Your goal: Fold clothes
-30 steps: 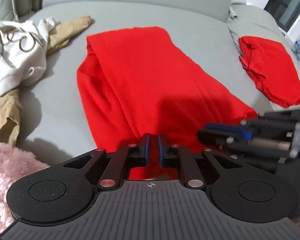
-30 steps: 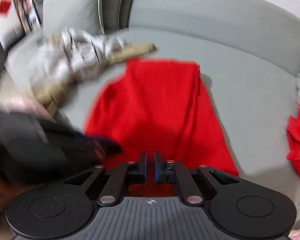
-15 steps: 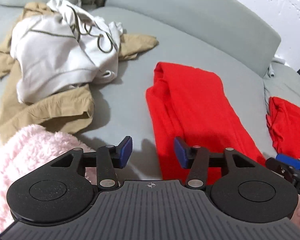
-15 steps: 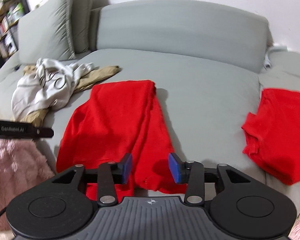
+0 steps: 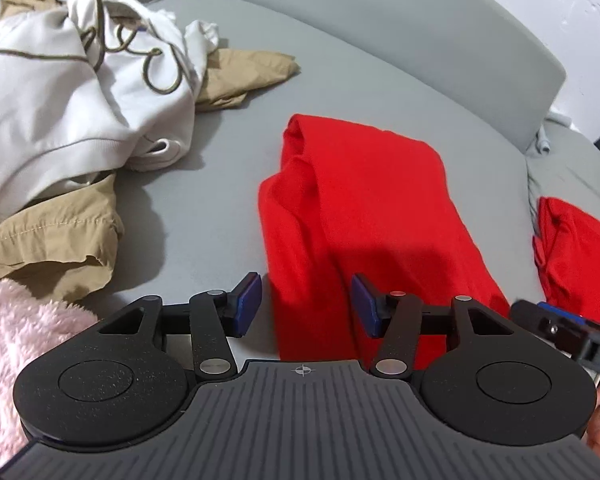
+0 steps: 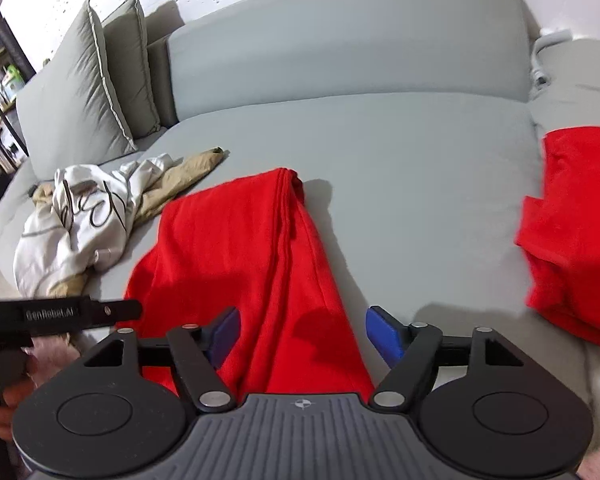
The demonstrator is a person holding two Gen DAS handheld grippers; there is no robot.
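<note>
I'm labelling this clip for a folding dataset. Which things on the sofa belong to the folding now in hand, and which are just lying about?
In the job:
- long red garment, folded lengthwise in the middle of the sofa
- left gripper and right gripper, both open, jaws just opened, nothing held

Lying about:
- smaller red garment, off to the right
- white hoodie
- tan garment
- pink fluffy fabric
- grey pillows

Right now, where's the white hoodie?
The white hoodie lies crumpled at the sofa's left end in both views, on top of tan trousers, left of the long red garment.

Bare sofa seat [image 6: 420, 208] lies open between red garment [image 6: 240, 248] and folded red pile [image 6: 572, 224]
</note>
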